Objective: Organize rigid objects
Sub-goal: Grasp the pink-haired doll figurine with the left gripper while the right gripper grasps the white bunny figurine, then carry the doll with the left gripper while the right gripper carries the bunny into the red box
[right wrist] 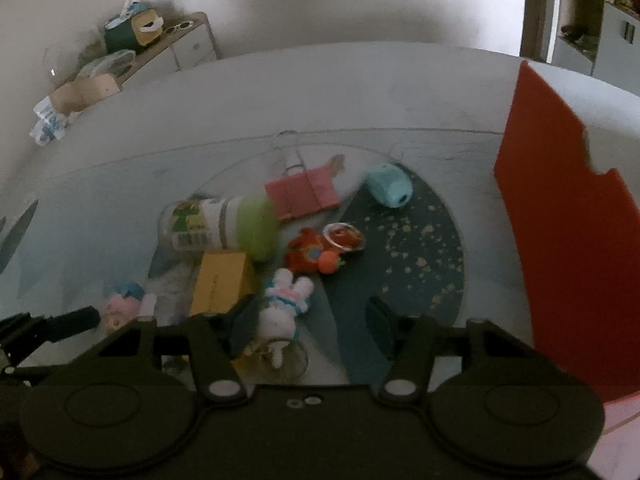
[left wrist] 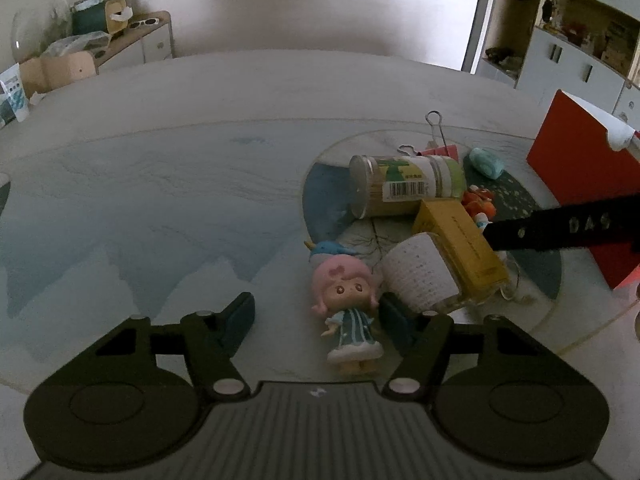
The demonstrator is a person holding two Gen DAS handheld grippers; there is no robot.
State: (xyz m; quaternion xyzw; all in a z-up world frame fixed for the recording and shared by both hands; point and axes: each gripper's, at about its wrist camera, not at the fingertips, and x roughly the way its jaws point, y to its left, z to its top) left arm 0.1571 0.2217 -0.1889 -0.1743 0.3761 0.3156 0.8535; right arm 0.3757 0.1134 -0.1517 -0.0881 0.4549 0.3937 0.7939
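A pile of small objects lies on a round glass plate (left wrist: 536, 340) on the table. A pink-haired doll (left wrist: 348, 304) stands between the fingers of my left gripper (left wrist: 318, 318), close to the right finger; the left finger stands well clear, so the gripper is open. In the right wrist view a white bunny toy (right wrist: 286, 304) lies between the fingers of my right gripper (right wrist: 312, 322), against the left finger and apart from the right one; this gripper is open too. A toothpick jar (left wrist: 404, 184), a yellow box (left wrist: 460, 248) and a white cup (left wrist: 420, 276) lie behind the doll.
A tall red box (right wrist: 568, 240) stands at the right. A pink binder clip (right wrist: 304, 192), a teal cylinder (right wrist: 390, 184) and a red-orange toy (right wrist: 320, 252) lie further back on the plate. A cluttered cabinet (left wrist: 132, 40) stands beyond the table's far left edge.
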